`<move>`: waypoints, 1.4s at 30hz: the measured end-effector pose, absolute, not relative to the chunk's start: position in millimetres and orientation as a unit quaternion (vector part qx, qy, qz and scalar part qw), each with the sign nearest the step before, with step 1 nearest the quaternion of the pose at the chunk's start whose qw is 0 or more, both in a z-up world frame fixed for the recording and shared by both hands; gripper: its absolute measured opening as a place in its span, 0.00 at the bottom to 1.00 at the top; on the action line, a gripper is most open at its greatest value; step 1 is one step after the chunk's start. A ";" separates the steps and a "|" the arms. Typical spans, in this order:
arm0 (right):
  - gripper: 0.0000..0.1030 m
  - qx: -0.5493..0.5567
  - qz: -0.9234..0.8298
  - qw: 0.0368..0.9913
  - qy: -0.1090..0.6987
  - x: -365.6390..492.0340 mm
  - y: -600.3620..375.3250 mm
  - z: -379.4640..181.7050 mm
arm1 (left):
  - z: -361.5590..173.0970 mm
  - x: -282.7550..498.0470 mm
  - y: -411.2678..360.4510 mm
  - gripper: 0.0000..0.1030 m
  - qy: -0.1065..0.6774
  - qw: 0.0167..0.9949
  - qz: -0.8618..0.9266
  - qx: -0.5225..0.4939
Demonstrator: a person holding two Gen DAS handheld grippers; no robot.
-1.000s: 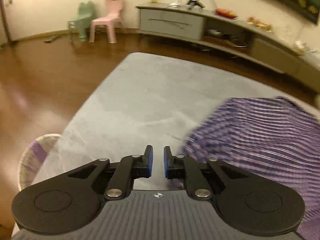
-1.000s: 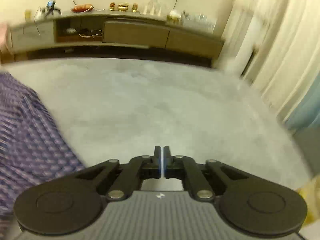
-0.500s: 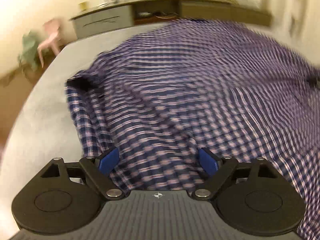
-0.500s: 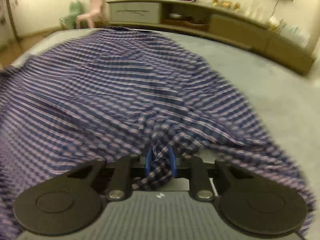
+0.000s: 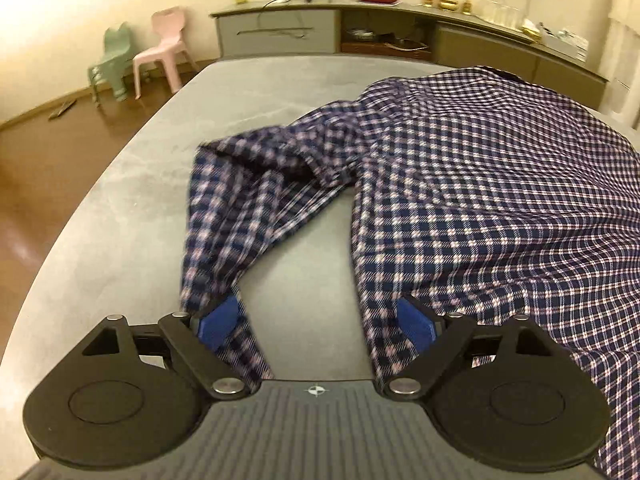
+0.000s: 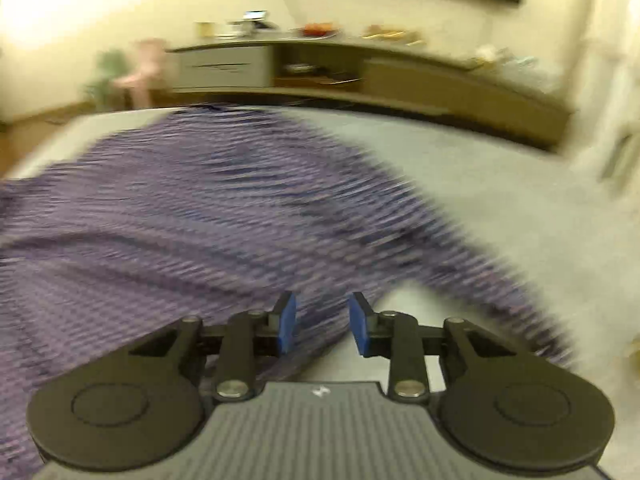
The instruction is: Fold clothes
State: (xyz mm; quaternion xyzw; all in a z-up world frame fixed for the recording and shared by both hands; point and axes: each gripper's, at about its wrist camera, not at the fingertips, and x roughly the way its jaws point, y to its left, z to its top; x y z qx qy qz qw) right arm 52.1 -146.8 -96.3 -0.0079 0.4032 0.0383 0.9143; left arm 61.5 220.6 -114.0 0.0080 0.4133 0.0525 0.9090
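A blue and white checked shirt [image 5: 480,184] lies spread on the grey table [image 5: 132,184]. Its sleeve [image 5: 224,216] runs from the shoulder towards the near left. My left gripper [image 5: 316,320] is wide open, low over the table, with the sleeve end by its left pad and the shirt's edge by its right pad. In the blurred right wrist view the shirt [image 6: 180,216] fills the left and middle. My right gripper [image 6: 322,328] is open and empty just above the shirt's near edge.
A long low cabinet [image 5: 400,32] with small items on top stands beyond the table. Two small plastic chairs [image 5: 136,60] stand on the wooden floor at the far left. The table's left edge drops to the floor.
The shirt came onto the table during the last second. My right gripper held shirt cloth half a second ago and has let it go. My left gripper opened wide and now sits at the sleeve.
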 end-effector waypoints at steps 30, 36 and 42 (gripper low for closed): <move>0.01 -0.296 0.277 0.854 0.326 -242.7 -40.5 -42.4 | -57.9 -112.5 116.1 0.82 0.271 0.949 -0.142 0.079; 0.18 -0.331 0.279 0.796 0.423 -249.7 -61.0 -70.3 | -69.5 -86.7 114.2 0.82 0.339 0.930 -0.101 0.098; 0.50 -0.139 0.233 0.888 0.371 -173.7 -123.3 4.9 | -78.1 -43.0 124.4 0.82 0.379 0.918 -0.084 0.084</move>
